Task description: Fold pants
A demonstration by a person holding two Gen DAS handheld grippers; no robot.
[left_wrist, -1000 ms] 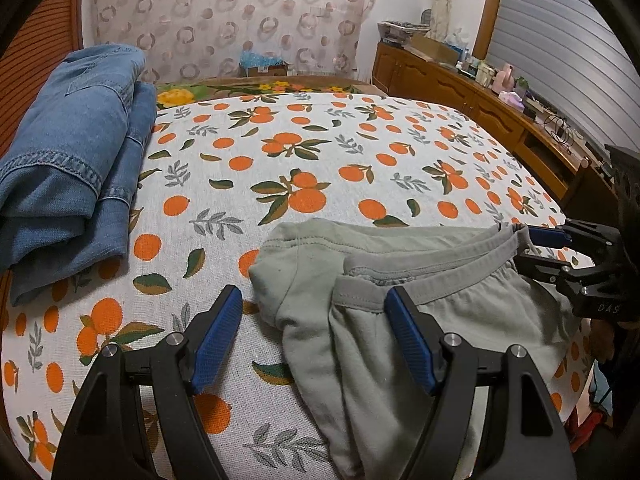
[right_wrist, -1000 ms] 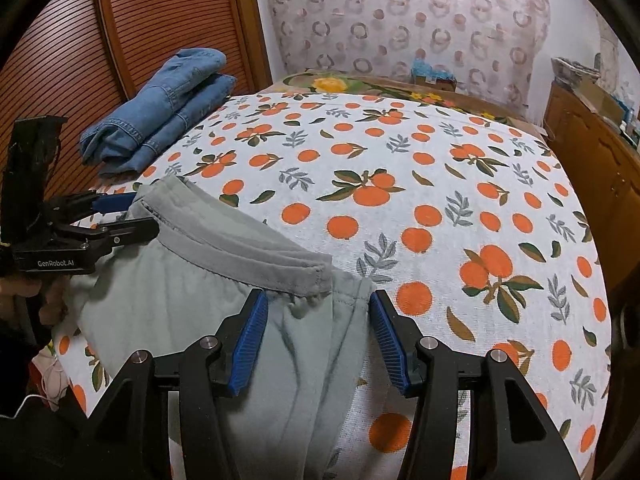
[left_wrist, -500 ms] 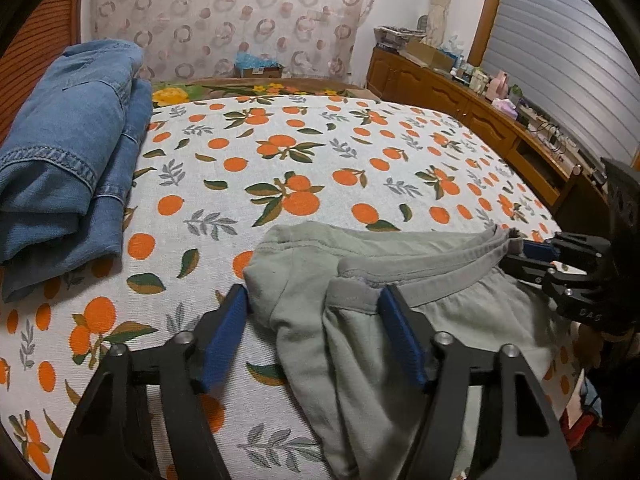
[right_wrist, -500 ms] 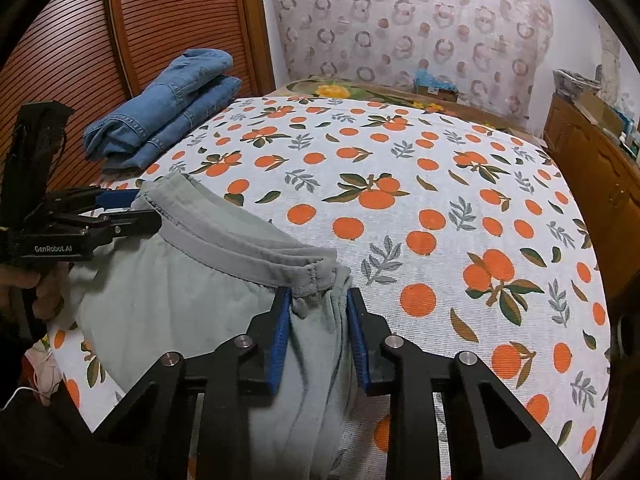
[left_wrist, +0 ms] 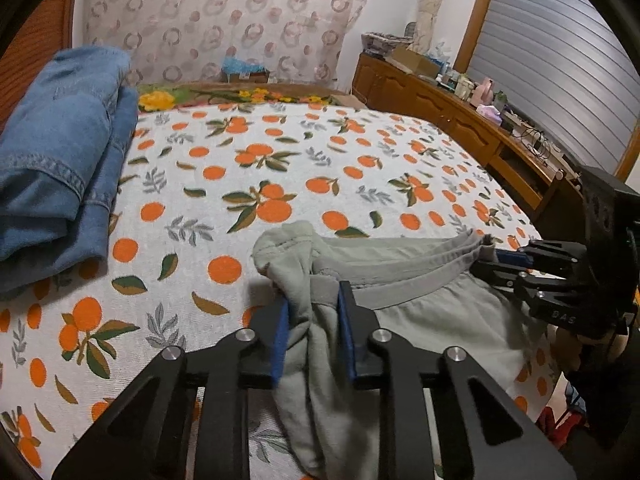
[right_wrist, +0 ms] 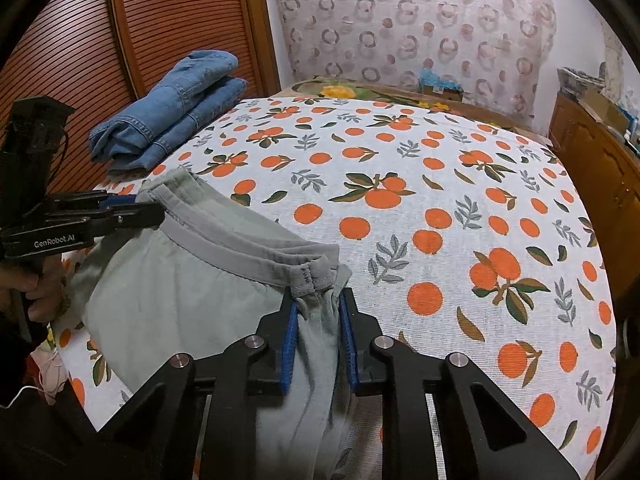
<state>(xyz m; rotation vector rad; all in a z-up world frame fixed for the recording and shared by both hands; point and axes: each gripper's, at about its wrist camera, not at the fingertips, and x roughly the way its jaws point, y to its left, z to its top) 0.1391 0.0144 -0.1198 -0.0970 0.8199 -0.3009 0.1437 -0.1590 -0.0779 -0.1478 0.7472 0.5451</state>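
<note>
The grey-green pants (left_wrist: 424, 312) are being held at the near edge of the bed (left_wrist: 280, 168), the waistband (right_wrist: 240, 240) stretched crosswise between the two tools while the legs are hanging over the edge, out of view. The left hand-held gripper (left_wrist: 312, 316) is being clamped on the waistband's left corner, its jaws having just been closing, with bunched cloth now pinched between the blue pads (left_wrist: 279, 340). The right hand-held gripper (right_wrist: 317, 320) is likewise being pressed onto the right corner, its jaws having just been closing on the fabric. The long axis of the waistband is thus running from one gripper to the other, each equally near its own corner. A folded pile of denim jeans (right_wrist: 172, 112) is lying well apart, at the far left. No containers are being used on the bed; boxes are only dimly seen on the wooden sideboard (left_wrist: 460, 108).
</note>
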